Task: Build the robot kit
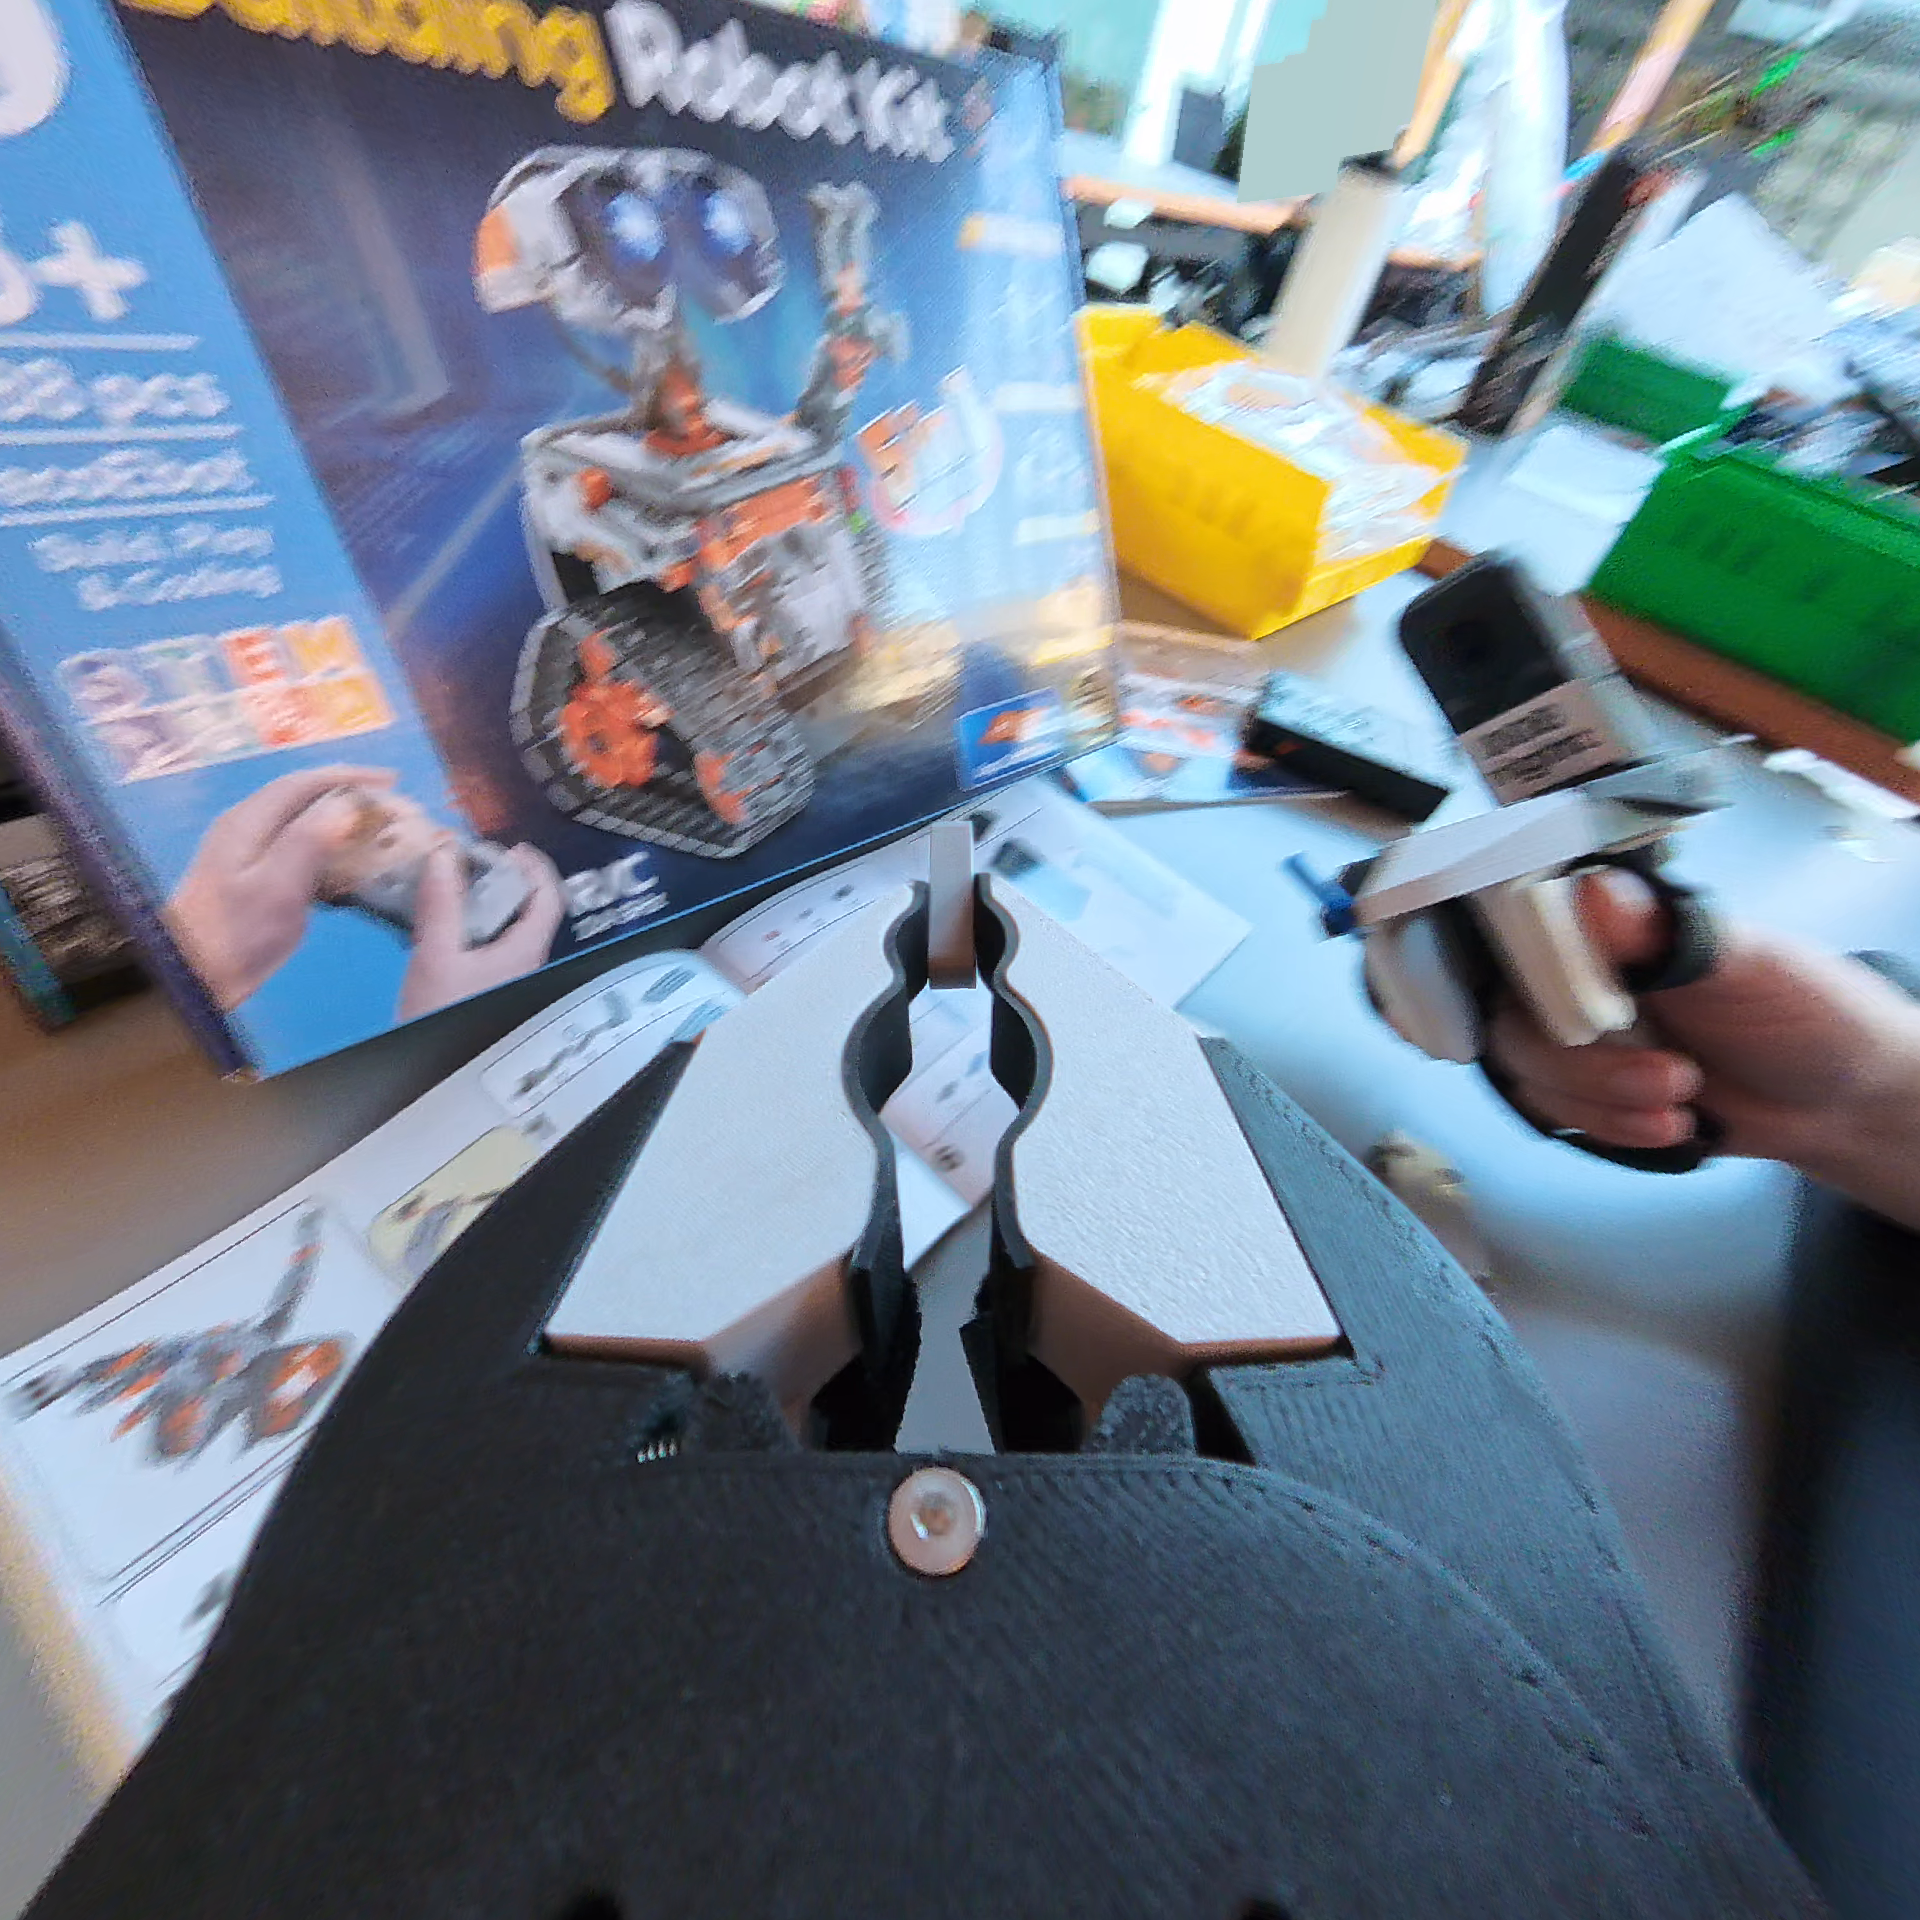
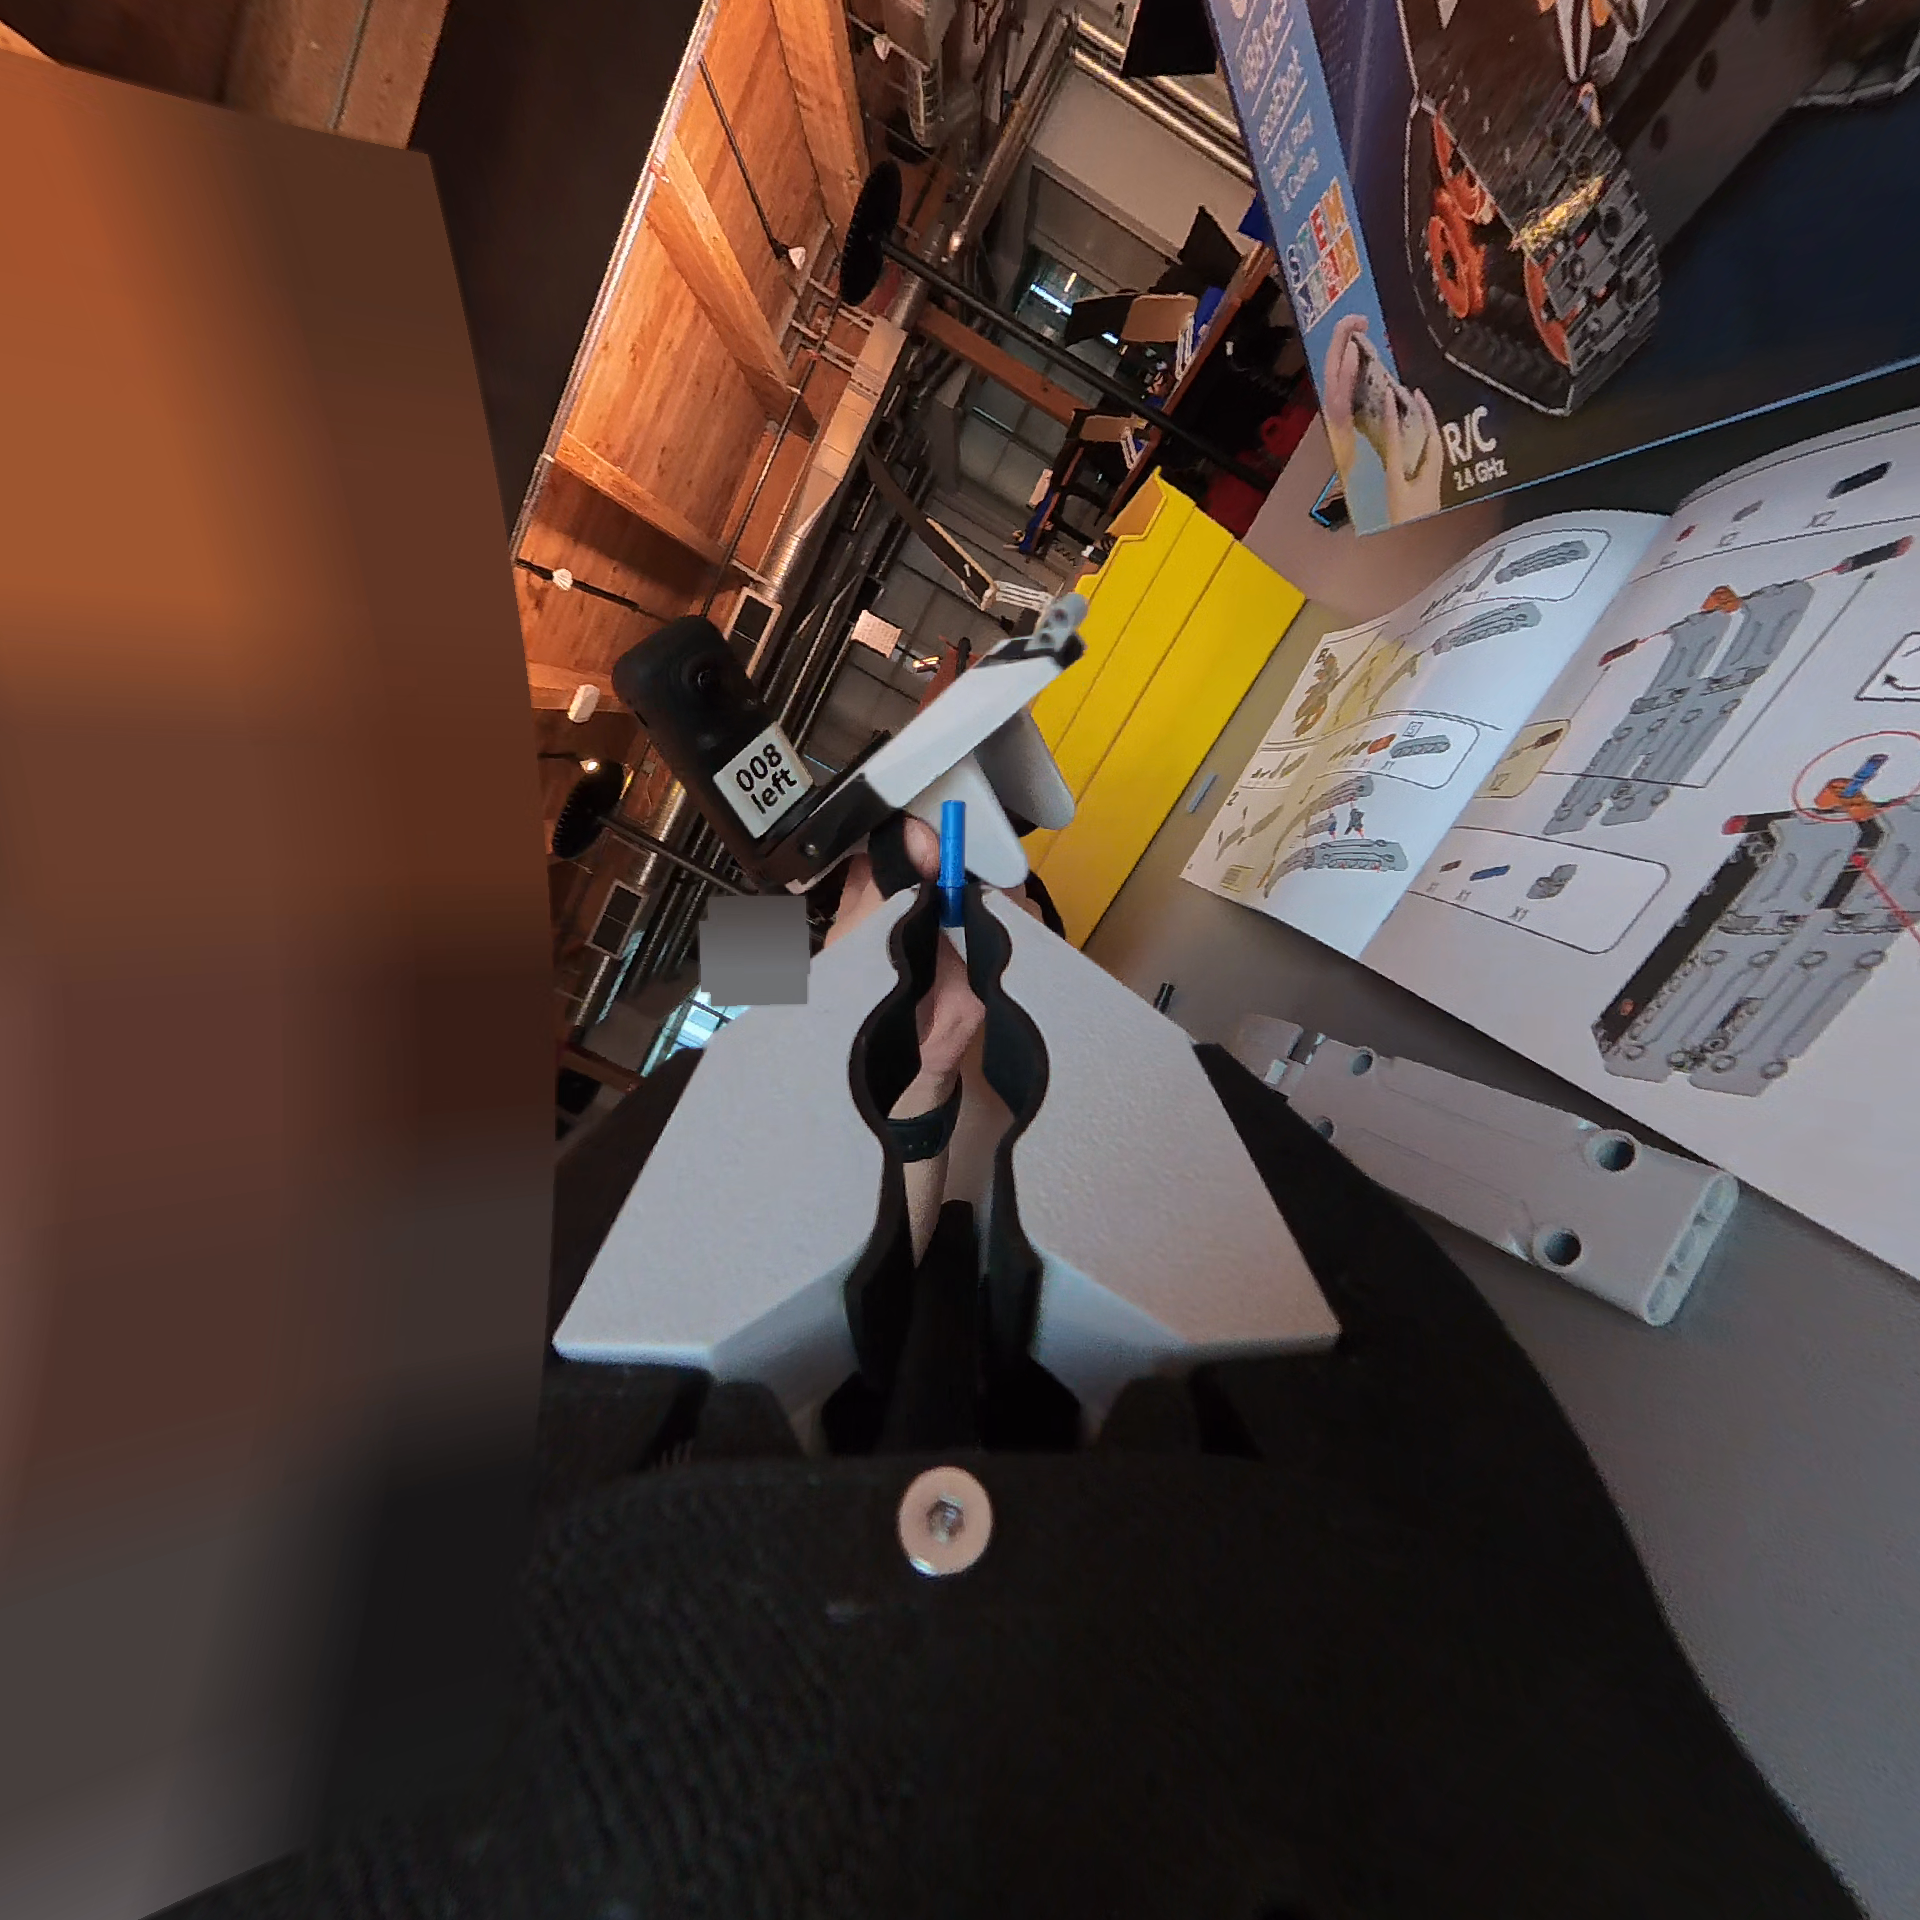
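My left gripper (image 1: 949,935) is shut on a small flat grey piece (image 1: 951,873) that sticks up from the fingertips, above an open instruction booklet (image 1: 582,1049). My right gripper (image 2: 951,914) is shut on a small blue pin (image 2: 952,847) and is held in the air. Each gripper shows in the other's view: the right one (image 1: 1340,904) at the right in a hand, with the blue pin (image 1: 1311,883) at its tip, and the left one (image 2: 1065,644) with the grey piece (image 2: 1062,615).
A large blue toy-robot kit box (image 1: 582,468) stands behind the booklet (image 2: 1621,790). A yellow bin (image 1: 1247,488) and a green bin (image 1: 1766,561) sit at the back right. A long white holed beam (image 2: 1507,1174) lies on the table beside the booklet. About 8 centimeters separates my left fingertips from my right.
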A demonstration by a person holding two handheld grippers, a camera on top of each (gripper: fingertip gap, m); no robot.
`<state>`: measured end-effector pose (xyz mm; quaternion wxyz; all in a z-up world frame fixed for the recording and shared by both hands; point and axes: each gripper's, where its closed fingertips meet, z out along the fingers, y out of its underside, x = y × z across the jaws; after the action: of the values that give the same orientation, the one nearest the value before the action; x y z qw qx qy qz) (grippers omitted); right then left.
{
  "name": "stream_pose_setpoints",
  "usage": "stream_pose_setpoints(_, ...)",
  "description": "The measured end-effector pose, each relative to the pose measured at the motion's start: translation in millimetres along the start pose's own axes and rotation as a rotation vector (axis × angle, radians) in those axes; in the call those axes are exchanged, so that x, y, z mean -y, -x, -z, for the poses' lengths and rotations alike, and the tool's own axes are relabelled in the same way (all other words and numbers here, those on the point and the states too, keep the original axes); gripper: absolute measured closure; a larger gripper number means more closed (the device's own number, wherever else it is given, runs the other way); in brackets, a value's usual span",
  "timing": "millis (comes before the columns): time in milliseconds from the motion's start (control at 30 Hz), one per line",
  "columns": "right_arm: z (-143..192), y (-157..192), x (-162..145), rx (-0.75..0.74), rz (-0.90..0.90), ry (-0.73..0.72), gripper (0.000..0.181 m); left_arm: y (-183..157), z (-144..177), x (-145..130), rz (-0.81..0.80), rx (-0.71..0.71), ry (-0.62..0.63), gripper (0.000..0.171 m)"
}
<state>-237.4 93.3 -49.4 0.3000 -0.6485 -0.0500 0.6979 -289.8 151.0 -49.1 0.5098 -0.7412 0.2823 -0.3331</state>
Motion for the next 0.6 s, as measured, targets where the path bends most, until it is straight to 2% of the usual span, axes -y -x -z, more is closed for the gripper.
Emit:
stream_pose_setpoints(133, -1.9, 1.9, -3.4, 0.029, -0.016, 0.005, 0.178, -34.3, -5.5, 7.8, 0.102, -0.180, -0.052, 0.166)
stream_pose_setpoints(333, 6.3, 3.5, 9.2, 0.017, 0.056, -0.025, 0.178, -40.1, -3.7, 7.9, 0.118, -0.226, -0.058, 0.166)
stream_pose_setpoints(400, 7.5, 4.5, 11.2, 0.014, 0.082, -0.021, 0.178, -49.2, -3.3, 6.6, 0.102, -0.264, -0.038, 0.166)
stream_pose_setpoints(600, 7.6, 7.3, 7.3, 0.001, 0.130, 0.023, 0.178, -63.6, -10.0, -5.8, -0.083, -0.218, 0.014, 0.166)
